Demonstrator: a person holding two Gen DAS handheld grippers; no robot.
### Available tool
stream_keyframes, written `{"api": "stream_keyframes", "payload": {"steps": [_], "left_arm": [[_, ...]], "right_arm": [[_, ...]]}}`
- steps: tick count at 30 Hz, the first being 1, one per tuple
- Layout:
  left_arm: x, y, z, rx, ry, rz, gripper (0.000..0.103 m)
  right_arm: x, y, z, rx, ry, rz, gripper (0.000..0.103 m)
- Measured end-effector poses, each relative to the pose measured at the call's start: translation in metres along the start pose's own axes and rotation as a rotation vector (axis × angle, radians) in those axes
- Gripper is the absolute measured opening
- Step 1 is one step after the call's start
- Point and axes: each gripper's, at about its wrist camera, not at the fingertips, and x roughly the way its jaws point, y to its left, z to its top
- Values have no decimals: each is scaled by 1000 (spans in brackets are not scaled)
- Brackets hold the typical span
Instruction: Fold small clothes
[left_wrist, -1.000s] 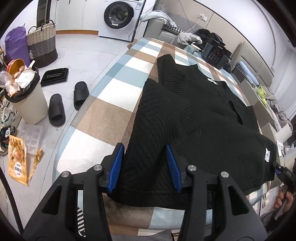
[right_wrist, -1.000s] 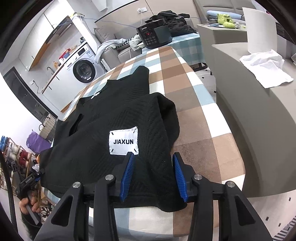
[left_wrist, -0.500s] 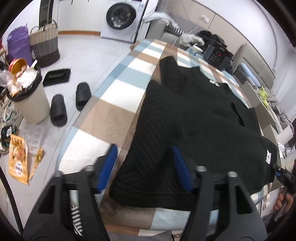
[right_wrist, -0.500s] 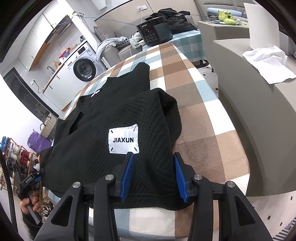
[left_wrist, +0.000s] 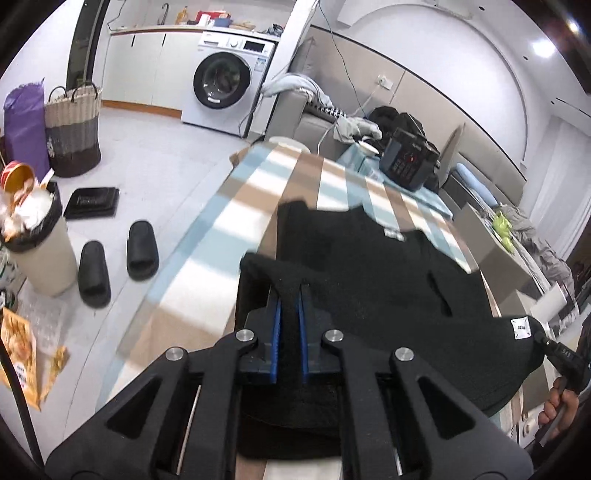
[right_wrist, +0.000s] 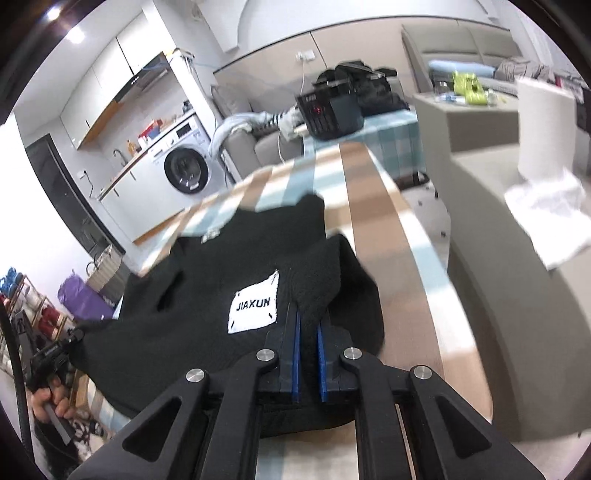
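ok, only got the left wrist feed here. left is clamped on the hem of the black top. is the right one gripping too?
Observer: Yes. The right gripper is shut on the black top, pinching a ridge of knit beside the white patch.
Operator: Can't read the patch from here. Any text?
Observer: It reads JIAXUN.
Operator: Anything off the right side of the checked table?
Observer: A grey counter with a crumpled white cloth and a paper roll on it.

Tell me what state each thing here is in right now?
Left gripper: shut on the sweater's hem.
Right gripper: shut on the hem too.
Black sweater: near edge pinched up, rest on the table.
Washing machine: door closed.
Trash bin: overflowing.
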Motion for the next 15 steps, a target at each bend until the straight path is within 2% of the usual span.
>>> {"api": "stream_keyframes", "payload": {"steps": [3, 6, 9, 11, 14, 15], "left_arm": [[21, -5, 31, -6, -22, -8, 5], [52, -5, 53, -21, -4, 22, 6], [82, 2, 58, -47, 56, 55, 7], [95, 7, 52, -61, 108, 71, 7], [97, 13, 35, -63, 152, 87, 28], [92, 16, 28, -68, 159, 91, 40]], "right_arm": [[21, 6, 25, 34, -19, -19, 7], [45, 6, 43, 70, -34, -25, 7], [72, -4, 45, 99, 10, -59, 8], [89, -15, 41, 132, 79, -99, 14], [87, -32, 26, 169, 129, -125, 29], [80, -38, 19, 174, 133, -113, 37]]}}
